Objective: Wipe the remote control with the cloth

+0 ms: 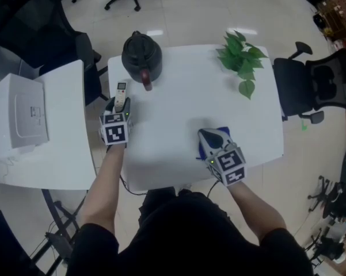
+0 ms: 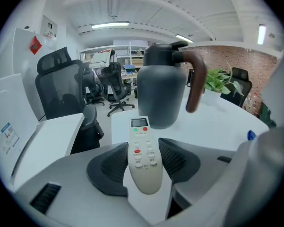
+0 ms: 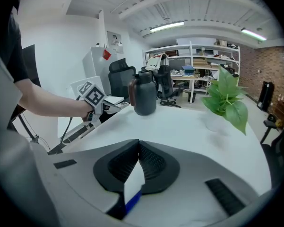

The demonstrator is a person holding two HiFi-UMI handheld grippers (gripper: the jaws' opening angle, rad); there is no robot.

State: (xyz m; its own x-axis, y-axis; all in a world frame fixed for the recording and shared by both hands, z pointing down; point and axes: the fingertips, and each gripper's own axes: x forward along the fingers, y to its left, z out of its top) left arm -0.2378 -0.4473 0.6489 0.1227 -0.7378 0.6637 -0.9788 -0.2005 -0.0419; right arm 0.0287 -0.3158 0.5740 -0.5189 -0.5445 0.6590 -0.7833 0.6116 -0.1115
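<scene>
remote control (image 1: 121,95) at table (image 1: 184,91) left edge | cloth (image 1: 223,133) near front edge

The head camera looks steeply down on the white table (image 1: 184,119). The 2 gripper cameras ride low, close behind their jaws, facing across it. All 3 views share the dark jug (image 1: 141,56); the right one also catches the left gripper (image 1: 120,106).
</scene>
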